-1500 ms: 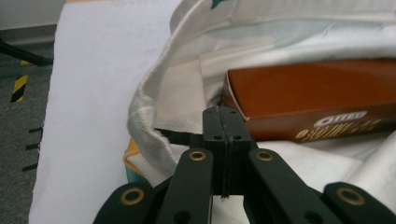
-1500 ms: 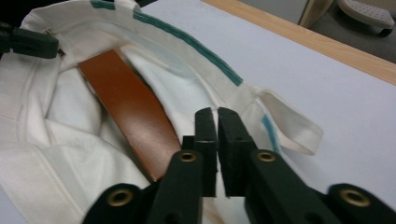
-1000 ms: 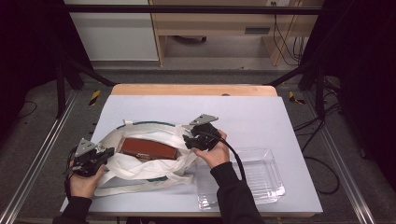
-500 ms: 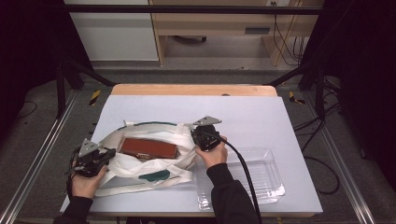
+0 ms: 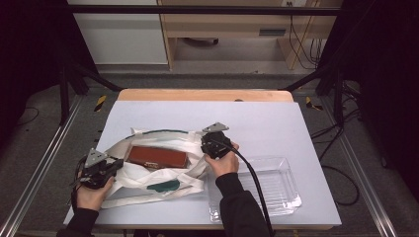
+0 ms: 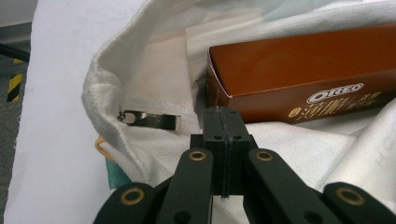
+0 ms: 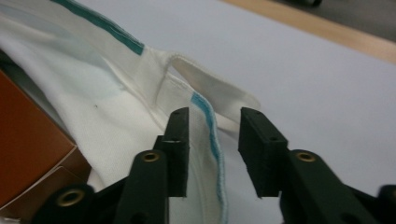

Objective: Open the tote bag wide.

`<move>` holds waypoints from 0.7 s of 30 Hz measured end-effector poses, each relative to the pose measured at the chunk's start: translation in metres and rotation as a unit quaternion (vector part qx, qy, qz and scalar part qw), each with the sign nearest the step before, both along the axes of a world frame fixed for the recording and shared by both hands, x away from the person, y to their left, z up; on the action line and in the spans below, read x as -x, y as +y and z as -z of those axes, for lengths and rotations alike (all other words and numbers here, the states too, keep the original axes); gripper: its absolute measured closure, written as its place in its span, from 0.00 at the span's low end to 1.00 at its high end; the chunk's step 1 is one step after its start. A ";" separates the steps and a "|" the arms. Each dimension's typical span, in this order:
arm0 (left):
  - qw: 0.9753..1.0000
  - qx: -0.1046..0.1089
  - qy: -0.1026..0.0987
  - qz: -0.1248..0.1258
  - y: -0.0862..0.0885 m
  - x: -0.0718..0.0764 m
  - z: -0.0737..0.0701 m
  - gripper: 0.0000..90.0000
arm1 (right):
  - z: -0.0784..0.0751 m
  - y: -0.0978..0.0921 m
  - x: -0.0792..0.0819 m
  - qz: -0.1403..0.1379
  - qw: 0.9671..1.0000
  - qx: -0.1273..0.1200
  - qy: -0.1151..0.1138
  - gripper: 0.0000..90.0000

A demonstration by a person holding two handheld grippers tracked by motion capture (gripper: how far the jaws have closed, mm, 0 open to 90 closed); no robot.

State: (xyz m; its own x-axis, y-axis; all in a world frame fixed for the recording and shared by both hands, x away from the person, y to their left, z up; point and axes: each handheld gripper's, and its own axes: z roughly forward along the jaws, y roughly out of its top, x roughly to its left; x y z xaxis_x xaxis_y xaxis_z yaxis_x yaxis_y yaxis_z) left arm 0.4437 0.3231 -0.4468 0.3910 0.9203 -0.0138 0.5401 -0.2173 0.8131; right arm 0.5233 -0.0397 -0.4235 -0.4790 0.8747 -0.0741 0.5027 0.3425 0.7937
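Tote bag (image 5: 148,168) of white cloth with teal trim lies spread on the table (image 5: 276,123) between your two grippers, with the clear plastic tray (image 5: 267,190) just to the right of your right hand. Inside its opening, just ahead of your left gripper (image 6: 223,122), sits the brown Oreo box (image 6: 303,79). Your left gripper's jaws are pressed together beside the metal zipper pull (image 6: 152,121), while your right gripper (image 7: 212,140) stands apart, straddling the bag's teal-edged hem (image 7: 208,121).
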 end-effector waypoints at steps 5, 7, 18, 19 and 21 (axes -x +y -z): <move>1.000 0.009 -0.008 0.003 0.000 0.003 -0.005 1.00 | -0.028 -0.009 0.016 -0.029 0.996 -0.050 -0.061 0.57; 1.000 0.012 -0.012 0.003 0.000 0.004 -0.006 1.00 | -0.044 -0.010 0.025 -0.041 0.994 -0.065 -0.082 0.56; 1.000 0.018 -0.021 0.009 0.000 0.006 -0.009 1.00 | -0.074 0.030 0.025 -0.130 0.988 -0.059 -0.059 0.89; 1.000 0.019 -0.022 0.010 0.001 0.007 -0.009 1.00 | -0.069 0.035 0.022 -0.137 0.988 -0.057 -0.045 0.92; 0.999 0.018 -0.024 0.010 0.001 0.007 -0.009 1.00 | -0.054 0.043 0.015 -0.143 0.989 -0.042 -0.021 0.95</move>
State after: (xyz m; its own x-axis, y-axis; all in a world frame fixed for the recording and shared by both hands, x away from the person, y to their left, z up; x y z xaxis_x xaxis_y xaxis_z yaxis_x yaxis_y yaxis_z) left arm 0.4365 0.3240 -0.4374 0.4096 0.9118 -0.0279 0.4959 -0.1969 0.8458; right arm 0.5086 0.0029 -0.3699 -0.7060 0.7075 -0.0319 0.3607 0.3980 0.8435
